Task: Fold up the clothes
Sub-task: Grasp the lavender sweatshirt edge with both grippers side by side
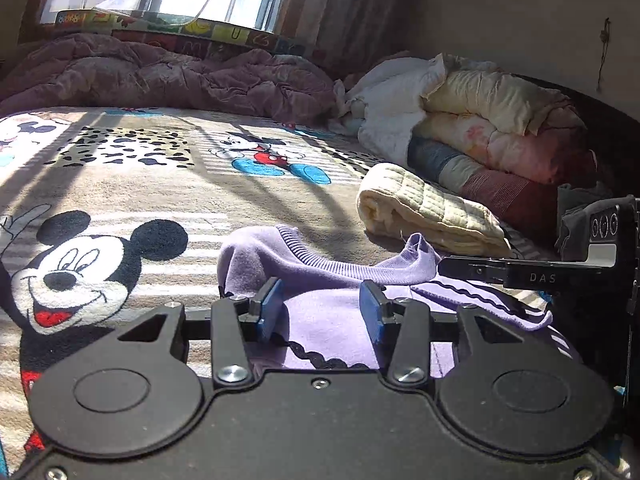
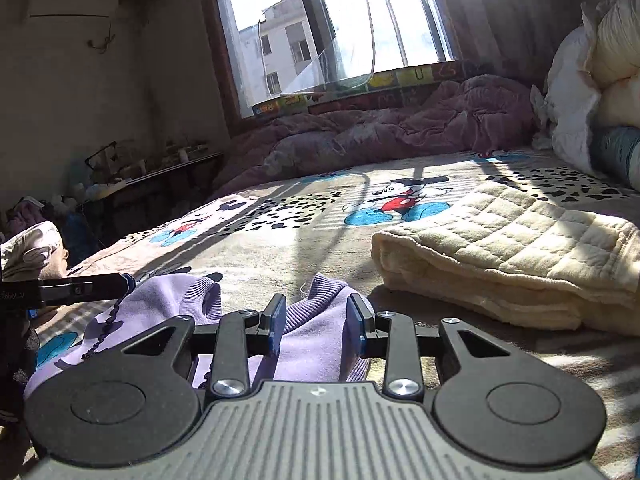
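One purple garment [image 1: 328,312], two claws (blue-padded) — one cream quilt [image 2: 516,256]

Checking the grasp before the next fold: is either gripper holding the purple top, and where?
Neither seems clamped. The left gripper and right gripper both stand open over the purple top, near its ribbed hem; the pads show no pinch on the cloth.

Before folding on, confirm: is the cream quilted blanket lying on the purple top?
No, the cream blanket lies beside the purple top, apart.

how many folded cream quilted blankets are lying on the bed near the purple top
1. The cream quilted blanket lies folded on the cartoon bedspread, just beyond and to the right of the purple top. The bedding pile against the wall may hide others.
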